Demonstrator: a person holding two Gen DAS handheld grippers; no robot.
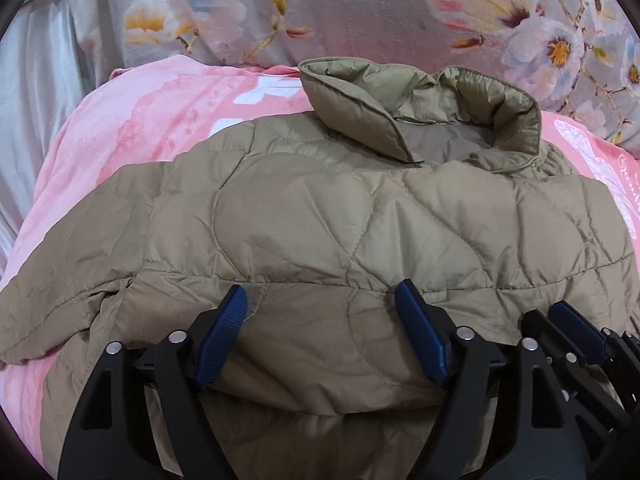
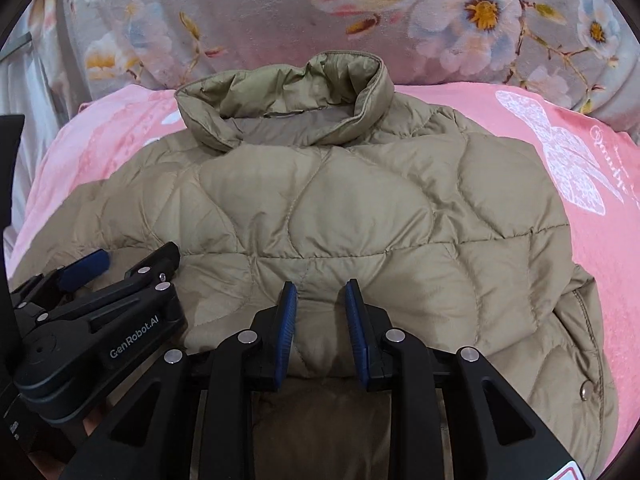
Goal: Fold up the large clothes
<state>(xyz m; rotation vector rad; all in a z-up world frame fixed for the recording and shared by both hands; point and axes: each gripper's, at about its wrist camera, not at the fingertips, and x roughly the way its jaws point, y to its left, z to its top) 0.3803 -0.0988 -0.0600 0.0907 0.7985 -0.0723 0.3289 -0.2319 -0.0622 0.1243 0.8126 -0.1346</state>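
Observation:
A khaki quilted puffer jacket (image 1: 320,216) lies flat on a pink blanket, its stand-up collar (image 1: 420,108) at the far end. A folded edge of it runs across just in front of both grippers. My left gripper (image 1: 323,294) hovers over that near edge with its blue pads wide apart, only jacket surface showing between them. My right gripper (image 2: 321,287) is close beside it on the right, its pads a narrow gap apart over the jacket (image 2: 340,208) and not pressing on it. Each gripper shows in the other's view: the right gripper (image 1: 560,314), the left gripper (image 2: 134,258).
The pink blanket (image 1: 132,128) with white butterfly prints (image 2: 560,152) spreads under the jacket. Grey floral bedding (image 2: 400,12) rises behind the collar. A pale curtain-like cloth (image 1: 32,92) hangs at the far left. A metal snap (image 2: 586,390) sits on the jacket's right edge.

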